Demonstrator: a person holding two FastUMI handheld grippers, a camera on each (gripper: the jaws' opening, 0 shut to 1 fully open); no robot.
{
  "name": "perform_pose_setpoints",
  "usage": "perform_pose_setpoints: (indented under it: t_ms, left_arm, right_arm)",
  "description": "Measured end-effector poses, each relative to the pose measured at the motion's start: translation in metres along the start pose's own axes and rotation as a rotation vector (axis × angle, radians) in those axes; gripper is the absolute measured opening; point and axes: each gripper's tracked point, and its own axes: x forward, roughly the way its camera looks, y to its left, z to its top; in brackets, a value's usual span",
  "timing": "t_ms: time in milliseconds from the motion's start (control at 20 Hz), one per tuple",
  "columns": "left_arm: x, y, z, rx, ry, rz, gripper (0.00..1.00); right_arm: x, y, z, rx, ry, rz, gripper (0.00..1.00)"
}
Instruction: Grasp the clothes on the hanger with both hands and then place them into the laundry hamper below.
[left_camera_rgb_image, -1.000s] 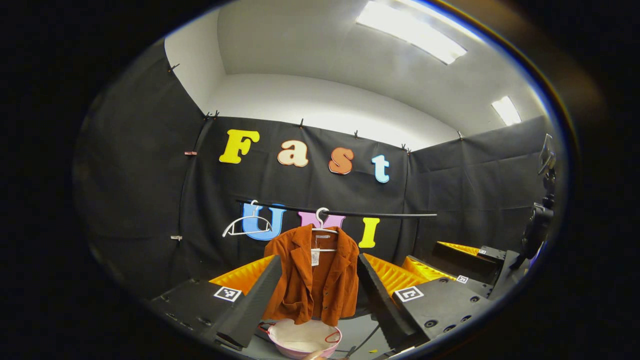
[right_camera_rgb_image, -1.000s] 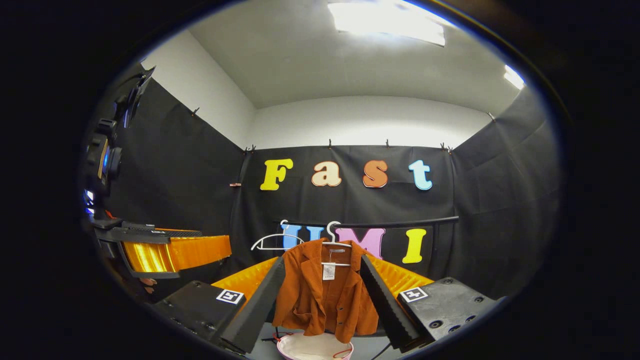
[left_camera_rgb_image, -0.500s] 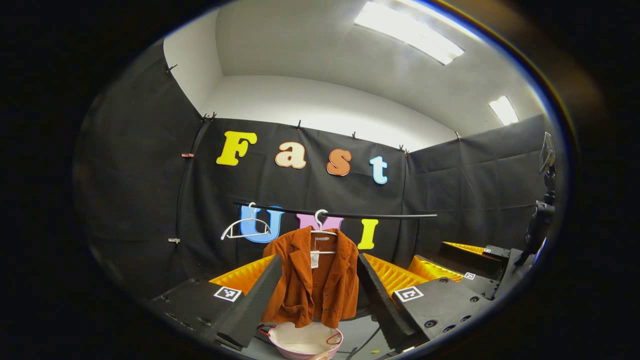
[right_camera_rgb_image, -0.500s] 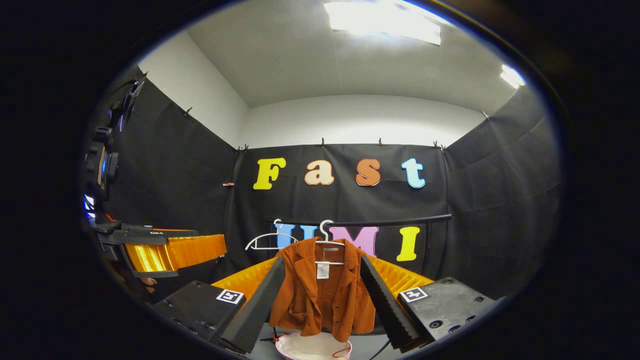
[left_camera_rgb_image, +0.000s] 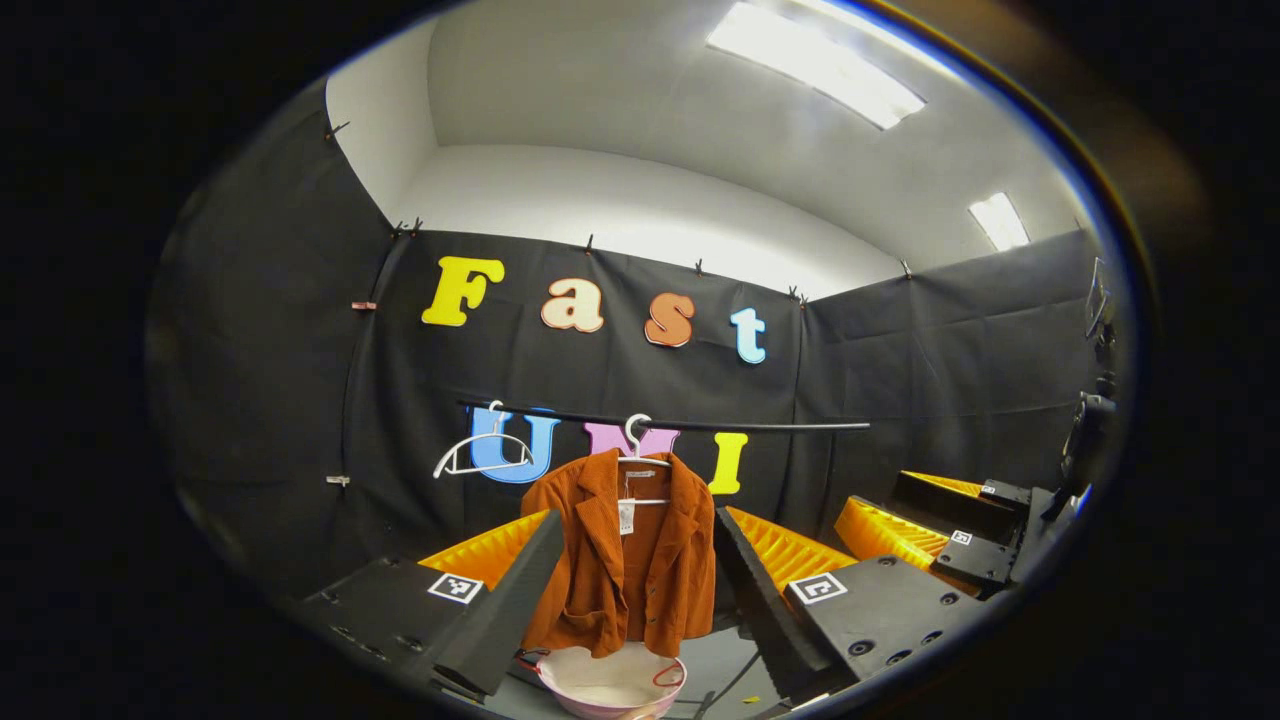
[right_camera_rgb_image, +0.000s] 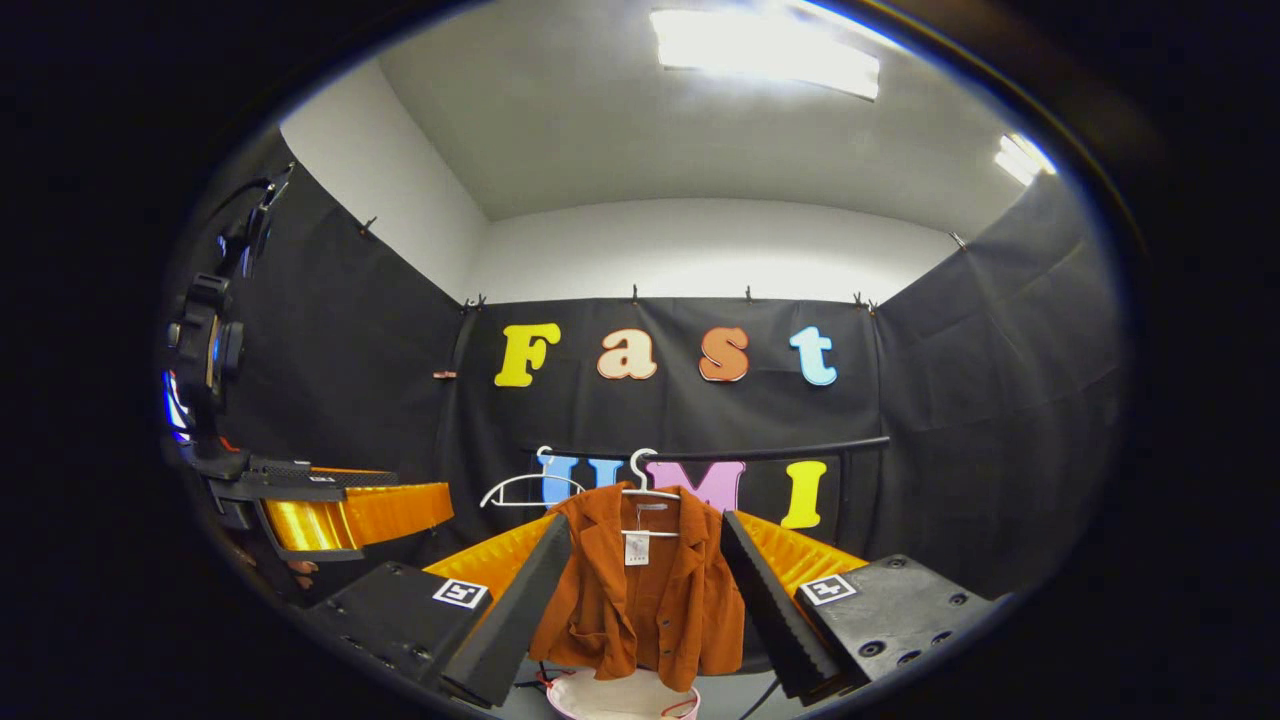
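**Tech 1:** Left gripper (left_camera_rgb_image: 640, 600) status: jaws spread wide and released, holding nothing. The orange jacket (left_camera_rgb_image: 625, 555) hangs straight ahead, framed between the two fingers and well clear of both. The right gripper (right_camera_rgb_image: 645, 605) is likewise released, with the jacket (right_camera_rgb_image: 640, 590) centred in its gap and untouched.

**Tech 2:** Change against one second ago?

**Tech 1:** Minor. In the left gripper view the jacket sits at nearly the same place, while the other gripper's (left_camera_rgb_image: 940, 530) orange finger at far right now shows its ribbed face more fully. In the right gripper view the jacket has dropped slightly lower and shifted a little left; the other gripper (right_camera_rgb_image: 340, 510) at far left holds almost the same place.

**Tech 2:** Materials and shapes?

**Tech 1:** The jacket is ribbed, corduroy-like cloth with a lapel collar and a white tag at the neck. It hangs on a white hanger (left_camera_rgb_image: 640, 450) hooked over a thin black rail (left_camera_rgb_image: 760, 427); a second, bare white hanger (left_camera_rgb_image: 480, 450) hangs left of it. Each finger has a black serrated inner face, a ribbed orange outer side, and a black block bearing a square marker.

**Tech 2:** Orientation?

**Tech 1:** Long axis vertical, collar up, hem down, open front facing the grippers. Directly beneath the hem sits the round hamper (left_camera_rgb_image: 610, 680), pink-rimmed with a pale interior.
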Motion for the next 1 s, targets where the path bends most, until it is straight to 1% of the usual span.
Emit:
perform_pose_setpoints:
  t_ms: [150,300,500,700,850,950,1000]
  left_arm:
    - [0.005,0.006,-0.005,0.006,0.011,-0.023,0.95]
    - [0.015,0.01,-0.01,0.005,0.017,-0.03,0.95]
    - [0.045,0.014,-0.022,-0.004,0.014,-0.028,0.95]
    - [0.104,0.022,-0.045,0.022,0.023,-0.017,0.95]
    - [0.159,0.03,-0.058,0.024,0.004,0.014,0.95]
    - [0.197,0.032,-0.068,0.011,0.017,0.02,0.95]
    - [0.214,0.035,-0.069,0.014,0.007,0.036,0.95]
  right_arm:
    - [0.001,0.004,0.001,0.011,-0.005,-0.018,0.97]
    - [0.01,0.0,-0.003,-0.029,-0.011,-0.044,0.96]
    - [0.043,-0.005,-0.03,-0.08,0.021,-0.043,0.97]
    - [0.097,-0.02,-0.064,-0.062,0.03,-0.028,0.97]
    - [0.158,-0.034,-0.086,-0.052,0.004,0.002,0.97]
    - [0.197,-0.043,-0.109,-0.048,0.024,0.035,0.97]
    - [0.216,-0.047,-0.114,-0.05,0.021,0.049,0.97]
